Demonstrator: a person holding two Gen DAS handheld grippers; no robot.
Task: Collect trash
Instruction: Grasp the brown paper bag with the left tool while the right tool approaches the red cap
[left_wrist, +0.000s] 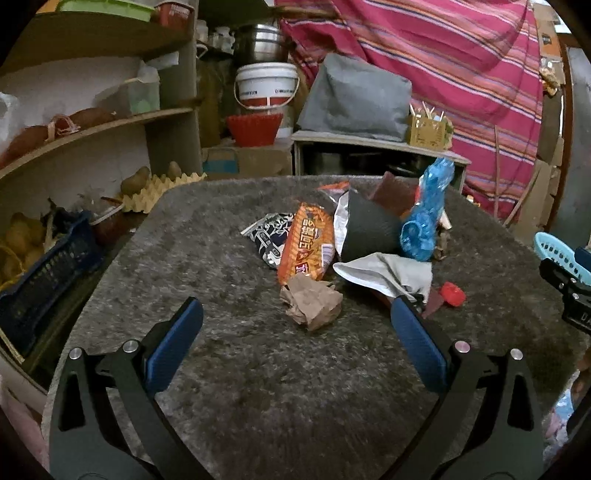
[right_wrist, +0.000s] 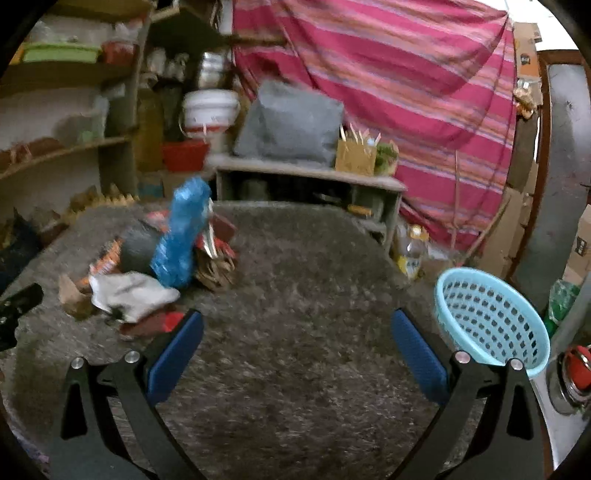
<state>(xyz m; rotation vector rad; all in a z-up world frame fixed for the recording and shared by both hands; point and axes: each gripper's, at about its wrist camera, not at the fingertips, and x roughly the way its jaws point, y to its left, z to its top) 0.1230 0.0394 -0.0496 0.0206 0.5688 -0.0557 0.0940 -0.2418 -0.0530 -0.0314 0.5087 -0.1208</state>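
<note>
A pile of trash lies on the grey shaggy table (left_wrist: 221, 369): a crumpled brown paper (left_wrist: 311, 302), an orange snack wrapper (left_wrist: 306, 243), a dark patterned wrapper (left_wrist: 267, 236), a black cup (left_wrist: 369, 232), a crushed blue bottle (left_wrist: 428, 210), a white rag (left_wrist: 388, 275) and a red cap (left_wrist: 453, 293). My left gripper (left_wrist: 295, 310) is open and empty, just short of the brown paper. My right gripper (right_wrist: 295, 321) is open and empty over bare table, right of the pile (right_wrist: 173, 240). A light blue perforated basket (right_wrist: 491, 321) stands at the table's right edge.
Wooden shelves (left_wrist: 96, 125) with potatoes, an egg tray (left_wrist: 155, 188) and a dark blue crate (left_wrist: 44, 280) stand to the left. A low stand with a grey cushion (left_wrist: 354, 99) and a white bucket (left_wrist: 266, 85) are behind the table. A striped cloth (left_wrist: 461, 74) hangs behind.
</note>
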